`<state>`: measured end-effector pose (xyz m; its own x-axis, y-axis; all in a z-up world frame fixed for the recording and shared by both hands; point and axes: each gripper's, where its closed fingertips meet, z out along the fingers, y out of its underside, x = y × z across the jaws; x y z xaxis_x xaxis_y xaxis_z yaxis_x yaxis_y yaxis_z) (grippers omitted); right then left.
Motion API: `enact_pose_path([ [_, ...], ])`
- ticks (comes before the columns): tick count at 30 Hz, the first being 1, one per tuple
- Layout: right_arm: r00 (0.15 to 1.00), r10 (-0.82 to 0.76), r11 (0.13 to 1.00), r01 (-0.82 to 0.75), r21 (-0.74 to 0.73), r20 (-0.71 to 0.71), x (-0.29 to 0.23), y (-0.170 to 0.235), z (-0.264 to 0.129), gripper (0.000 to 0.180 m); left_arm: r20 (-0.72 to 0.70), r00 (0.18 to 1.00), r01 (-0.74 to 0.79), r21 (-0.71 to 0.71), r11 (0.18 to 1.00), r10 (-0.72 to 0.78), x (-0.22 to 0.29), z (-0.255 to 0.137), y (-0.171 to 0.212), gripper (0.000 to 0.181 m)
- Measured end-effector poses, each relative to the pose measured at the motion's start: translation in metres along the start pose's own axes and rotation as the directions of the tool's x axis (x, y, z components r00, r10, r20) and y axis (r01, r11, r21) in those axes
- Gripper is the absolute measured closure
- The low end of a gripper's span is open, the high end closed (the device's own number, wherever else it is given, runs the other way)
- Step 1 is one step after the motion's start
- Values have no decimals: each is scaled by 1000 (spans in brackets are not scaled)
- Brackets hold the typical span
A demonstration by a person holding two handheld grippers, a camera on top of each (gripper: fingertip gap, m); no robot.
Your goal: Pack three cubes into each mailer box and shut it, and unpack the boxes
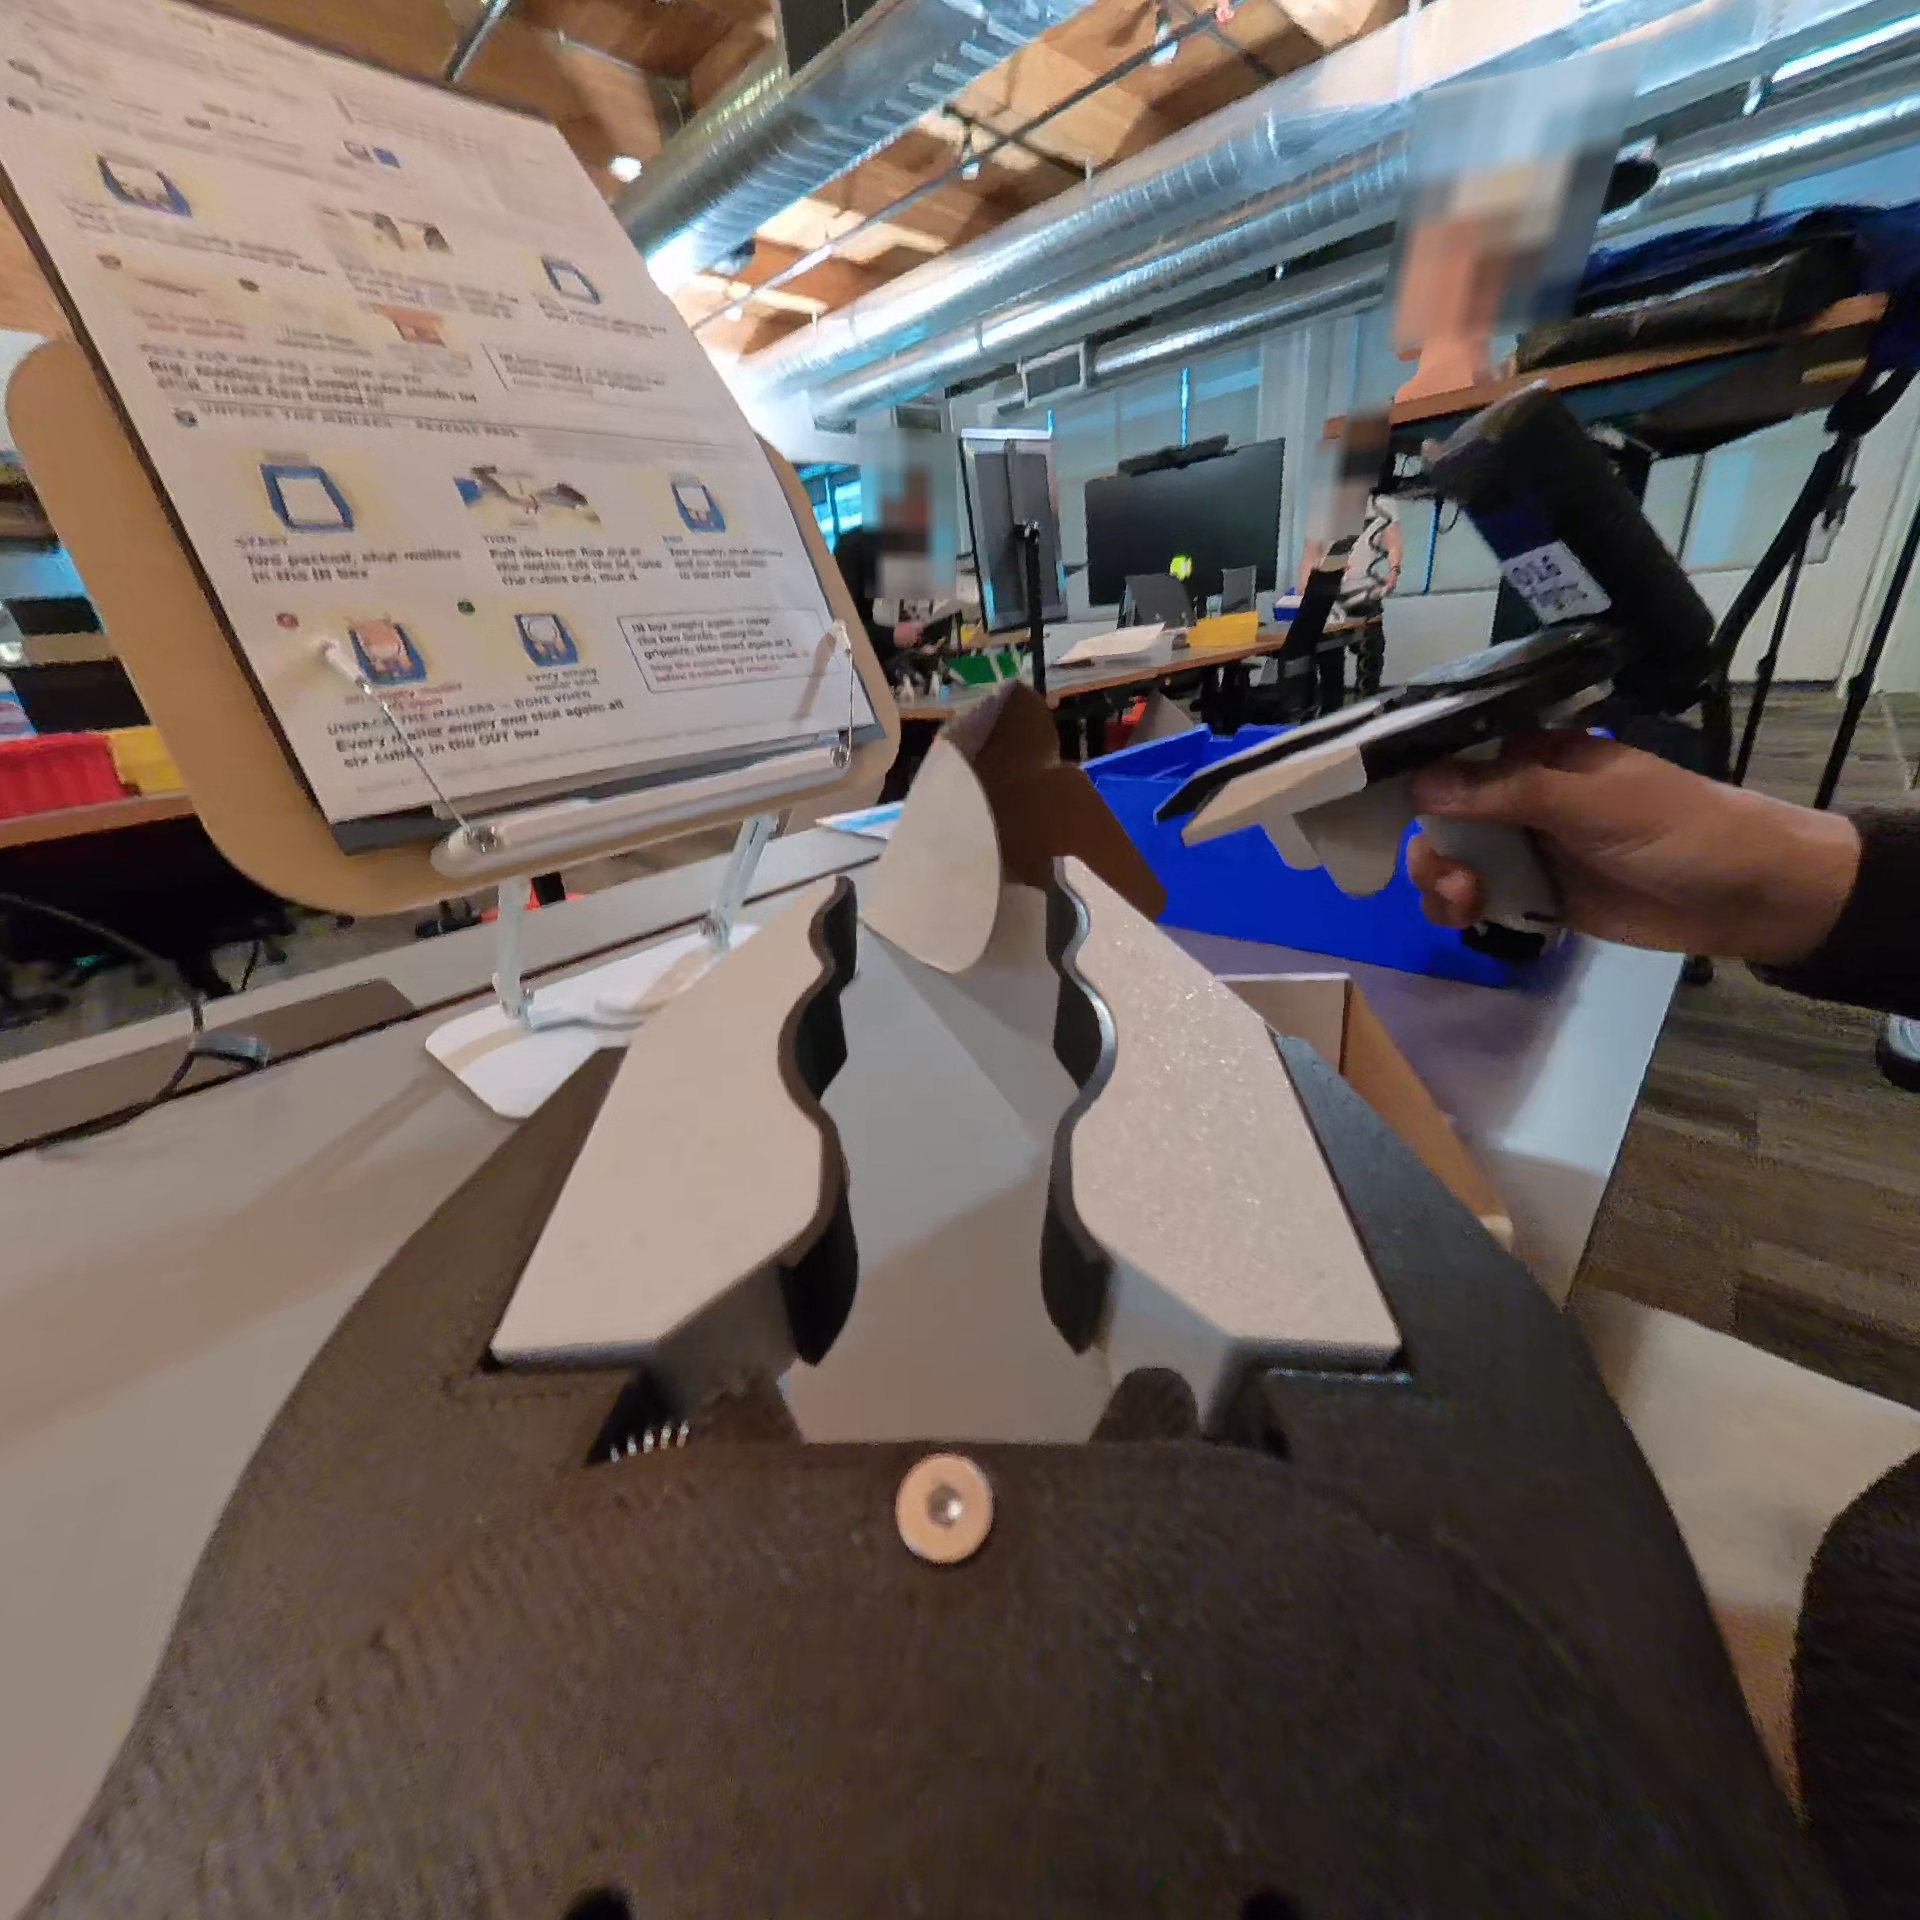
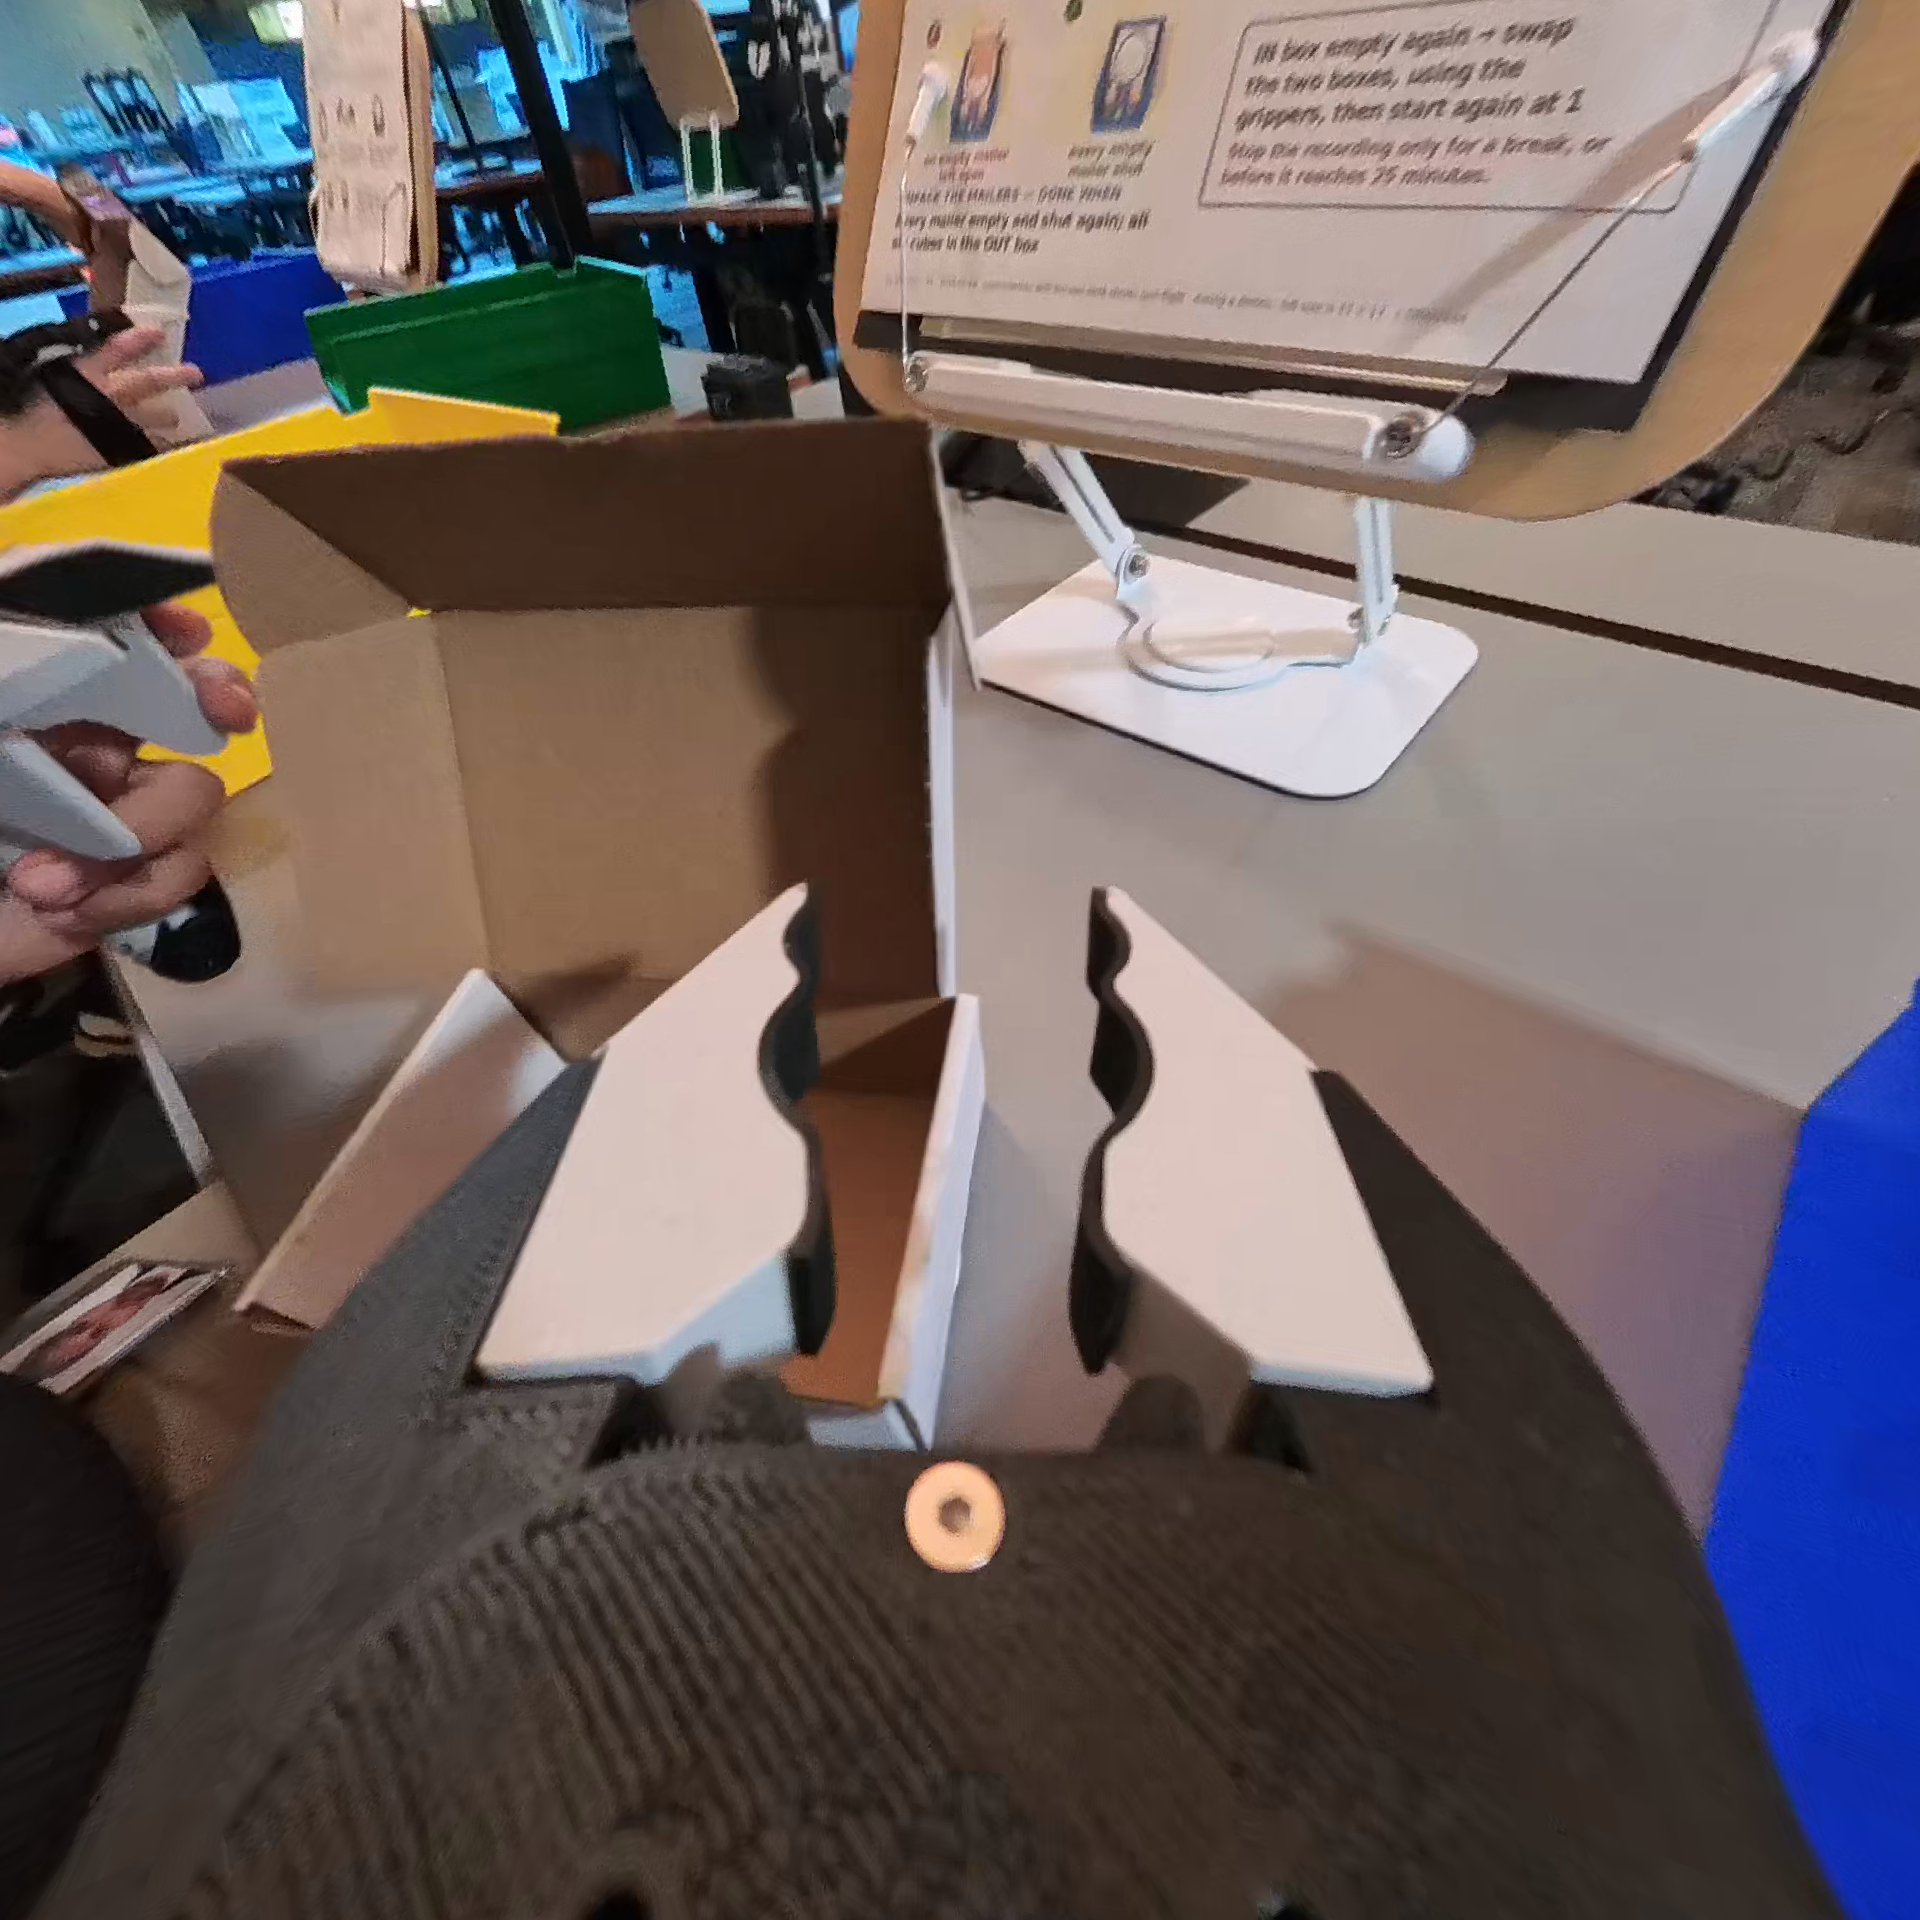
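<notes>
Both grippers gape empty: left gripper (image 1: 951, 925), right gripper (image 2: 951, 935) over the open mailer box (image 2: 623, 748) on a grey table (image 2: 1558, 883). Printed instruction sheet (image 2: 1351, 156) on a stand; open-plan office behind.

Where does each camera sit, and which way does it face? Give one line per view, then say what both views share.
Left wrist view: on the left gripper, facing along its open fingers at the mailer box flap and document stand; the right gripper and a hand show.
Right wrist view: on the right gripper, facing into the open mailer box; a hand shows.
Shared: box, stand, grey table.
</notes>
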<state>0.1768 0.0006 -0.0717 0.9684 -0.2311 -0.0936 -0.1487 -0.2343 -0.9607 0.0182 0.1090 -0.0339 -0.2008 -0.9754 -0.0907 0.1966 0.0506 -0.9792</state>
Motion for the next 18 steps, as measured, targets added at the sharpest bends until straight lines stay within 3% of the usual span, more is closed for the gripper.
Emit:
enact_pose_path([
  [4,999,33,998,-34,-52,-33,8,15,6,131,-58,998,-11,-61,998,7,15,6,13,148],
  [8,998,-36,997,33,-68,-55,3,17,10,131,-116,992,-65,-86,994,55,31,8,19,151],
  [11,999,-43,994,42,-100,-11,-7,24,17,131,-137,990,-53,-119,991,36,36,12,27,151],
  [13,996,-41,988,53,-147,84,-25,35,18,143,-159,986,-68,-148,987,44,41,14,35,150],
  [18,981,-165,958,183,-223,97,-42,47,8,138,-208,971,-157,-175,972,119,56,12,41,146],
])
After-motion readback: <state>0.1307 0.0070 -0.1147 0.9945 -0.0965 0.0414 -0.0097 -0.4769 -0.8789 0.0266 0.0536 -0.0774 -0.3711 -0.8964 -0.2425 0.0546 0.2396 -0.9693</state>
